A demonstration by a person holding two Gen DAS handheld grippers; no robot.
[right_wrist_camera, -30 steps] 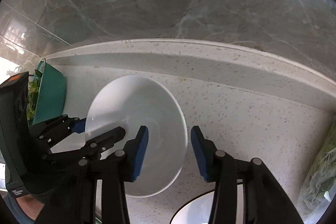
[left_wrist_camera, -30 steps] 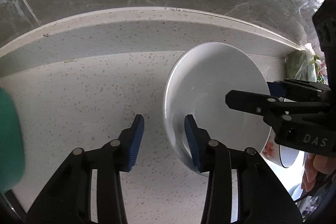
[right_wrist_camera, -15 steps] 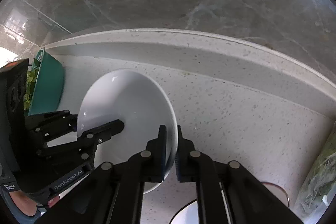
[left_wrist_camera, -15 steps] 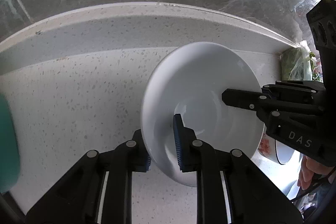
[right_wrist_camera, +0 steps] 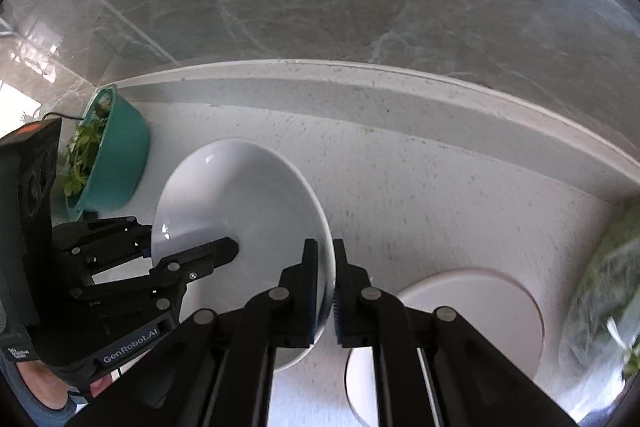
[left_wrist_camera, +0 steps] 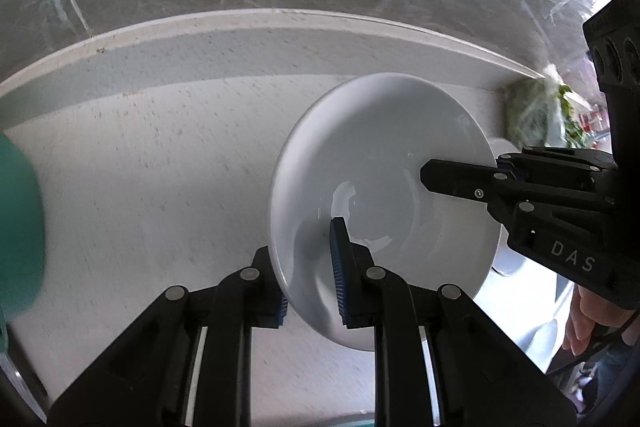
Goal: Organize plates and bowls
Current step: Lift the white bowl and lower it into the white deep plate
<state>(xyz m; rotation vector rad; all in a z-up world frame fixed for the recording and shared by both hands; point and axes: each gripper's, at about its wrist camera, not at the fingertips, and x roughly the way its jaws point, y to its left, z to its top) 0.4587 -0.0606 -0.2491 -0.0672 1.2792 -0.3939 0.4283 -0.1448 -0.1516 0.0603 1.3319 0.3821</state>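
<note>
A second ago both claws stood open around the white bowl; since then each has closed on its rim and the bowl has been carried off to the right, so a white plate now shows under it.

The left claw [left_wrist_camera: 310,279] pinches the near-left rim of the white bowl [left_wrist_camera: 384,171], one finger inside and one outside. The right claw [right_wrist_camera: 326,287] is nearly closed on the opposite rim, its two fingers almost meeting with only the thin wall between them. The bowl looks tilted and seems to hang clear of the speckled table [left_wrist_camera: 160,167], though I cannot be sure it is fully off it.

As for progress, I'd say this is the middle of one move: the bowl is gripped and travelling, not yet set down. The white plate [right_wrist_camera: 472,307] lies flat on the table just to the right of it and looks the likely landing spot. A teal bowl [right_wrist_camera: 116,167] with greens in it sits well to the left, untouched, and a bag of greens [right_wrist_camera: 600,299] lies at the far right.

Writing: "DAS" in white on the right claw's body, seen from the left camera, and "GenRobot.AI" on the left claw's body, seen from the right camera.
</note>
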